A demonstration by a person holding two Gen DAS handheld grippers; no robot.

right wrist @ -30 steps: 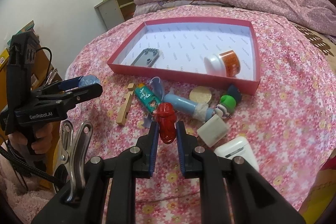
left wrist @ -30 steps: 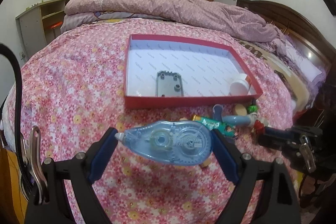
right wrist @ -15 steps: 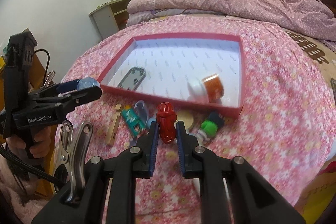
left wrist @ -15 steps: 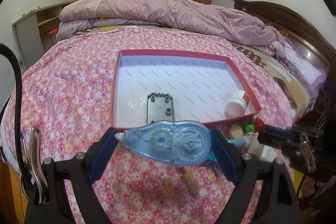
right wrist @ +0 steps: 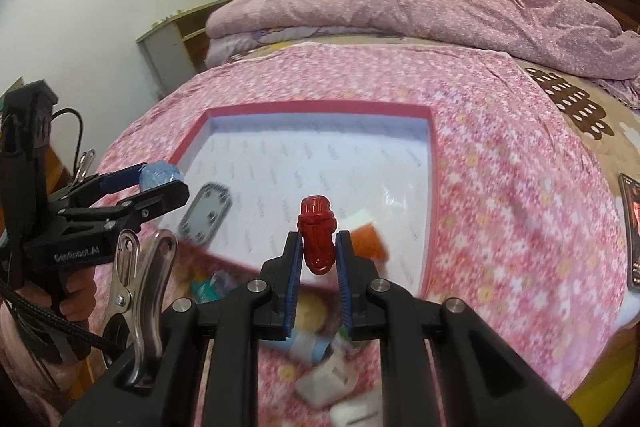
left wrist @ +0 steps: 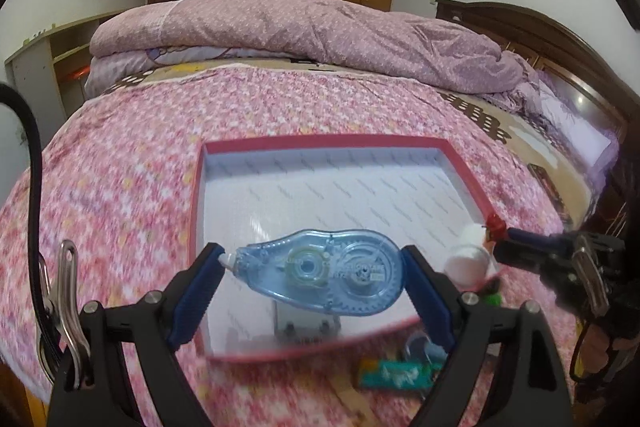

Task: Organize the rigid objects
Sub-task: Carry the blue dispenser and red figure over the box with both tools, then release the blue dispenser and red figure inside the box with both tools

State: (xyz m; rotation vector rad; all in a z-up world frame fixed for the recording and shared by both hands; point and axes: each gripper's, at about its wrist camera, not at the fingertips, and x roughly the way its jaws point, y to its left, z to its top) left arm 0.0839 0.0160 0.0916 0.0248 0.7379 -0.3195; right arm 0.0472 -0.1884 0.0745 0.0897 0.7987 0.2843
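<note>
1. The left claw gripped a blue translucent correction tape dispenser end to end, its blue pads spread wide against the white tip and the rounded rear.
2. In the left wrist view the dispenser sat at lower centre of the frame, in front of the red-rimmed box with a white lined floor, which lay on the pink floral bedspread.
3. The right claw was pinched narrow on a small red plastic figure, which stood upright between the pads at centre frame, over the near edge of the box.
4. Inside the box, a grey rectangular plate lay toward its lower left, and an orange-and-white jar lay on its side just right of the red figure.
5. Below the box's near rim, blurred small items lay on the bedspread, among them a green packet and a white block.
6. A folded lilac quilt filled the upper part of the frame.
</note>
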